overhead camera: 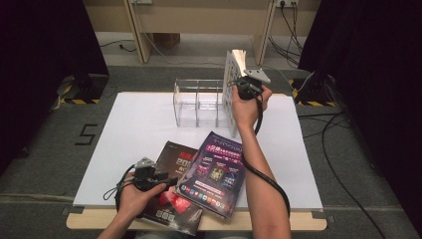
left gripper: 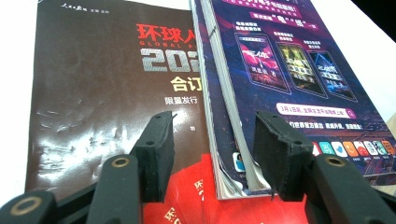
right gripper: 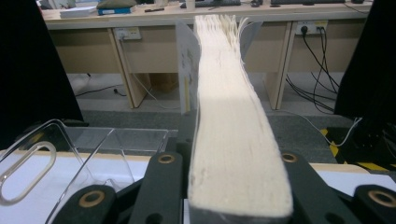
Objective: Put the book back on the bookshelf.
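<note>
Your right hand-held gripper (overhead camera: 238, 85) is clamped on a thick book (overhead camera: 232, 84), which you hold upright at the 12 o'clock end of the white bench (overhead camera: 134, 129), against the right-hand end of the clear acrylic organizer (overhead camera: 199, 102). In the right gripper view the book's cream page block (right gripper: 233, 135) fills the gap between the two black jaws, both pressed against its sides, and its pages fan slightly at the far end. The organizer's transparent wall (right gripper: 70, 154) lies at 9 o'clock from the jaws in that view.

Your left hand-held gripper (overhead camera: 171, 180) rests low at the 6 o'clock edge of the bench, with its jaws apart and nothing pinched between them. In the left gripper view the jaws straddle the near corner of a purple-covered magazine (left gripper: 289, 70); the right pad (left gripper: 280, 154) sits over its cover and the left pad (left gripper: 156, 154) over a dark brown magazine (left gripper: 102, 79) with red lettering. Whether either pad touches paper cannot be told.

The two magazines lie flat near the 6 o'clock edge: the purple magazine (overhead camera: 216, 172) overlaps the right side of the brown magazine (overhead camera: 171, 157), whose lower corner hangs past the white sheet.

A cable (overhead camera: 266, 174) trails from the right hand-held gripper along your forearm. The book and the two magazines are well apart.
</note>
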The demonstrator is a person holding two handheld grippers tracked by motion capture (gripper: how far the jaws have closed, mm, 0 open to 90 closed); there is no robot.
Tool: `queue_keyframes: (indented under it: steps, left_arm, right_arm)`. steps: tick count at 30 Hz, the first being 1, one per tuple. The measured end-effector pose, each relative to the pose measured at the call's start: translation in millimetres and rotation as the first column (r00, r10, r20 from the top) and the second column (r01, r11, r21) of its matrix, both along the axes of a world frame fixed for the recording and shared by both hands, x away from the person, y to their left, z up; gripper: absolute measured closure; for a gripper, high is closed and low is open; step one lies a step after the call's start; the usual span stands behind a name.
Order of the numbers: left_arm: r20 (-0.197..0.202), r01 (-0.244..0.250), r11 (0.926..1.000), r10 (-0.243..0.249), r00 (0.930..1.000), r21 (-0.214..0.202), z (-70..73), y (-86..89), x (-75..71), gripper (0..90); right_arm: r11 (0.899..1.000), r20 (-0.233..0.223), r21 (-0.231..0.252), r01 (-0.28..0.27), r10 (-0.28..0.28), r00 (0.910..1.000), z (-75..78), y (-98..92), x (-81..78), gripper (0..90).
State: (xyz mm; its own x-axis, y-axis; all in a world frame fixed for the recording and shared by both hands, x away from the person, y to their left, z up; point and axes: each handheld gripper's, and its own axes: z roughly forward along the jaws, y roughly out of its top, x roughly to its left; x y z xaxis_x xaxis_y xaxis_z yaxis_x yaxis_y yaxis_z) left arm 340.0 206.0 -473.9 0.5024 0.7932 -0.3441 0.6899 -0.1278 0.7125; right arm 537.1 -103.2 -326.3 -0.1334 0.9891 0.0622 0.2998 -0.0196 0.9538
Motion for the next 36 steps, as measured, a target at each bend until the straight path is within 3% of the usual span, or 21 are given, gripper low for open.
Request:
queue_keyframes:
  steps: [10, 28, 36]
  left_arm:
    - [-0.006, 0.011, 0.9999, -0.011, 0.9999, -0.003, -1.3, -4.1, -1.6, 47.6]
    - [-0.008, 0.023, 0.9997, -0.023, 0.9997, 0.001, -2.6, -9.6, -3.1, 47.6]
    - [-0.012, 0.028, 0.9996, -0.028, 0.9995, 0.004, -3.0, -10.6, -3.2, 47.5]
  right_arm:
    - [0.999, -0.026, 0.005, -0.051, 0.051, 0.9983, 3.3, -4.9, -10.5, 61.3]
    - [0.997, -0.053, 0.009, -0.073, 0.073, 0.9959, -2.4, -14.9, -32.1, 59.5]
    - [0.995, -0.086, 0.038, -0.087, 0.09, 0.9922, -8.2, -23.3, -41.4, 58.5]
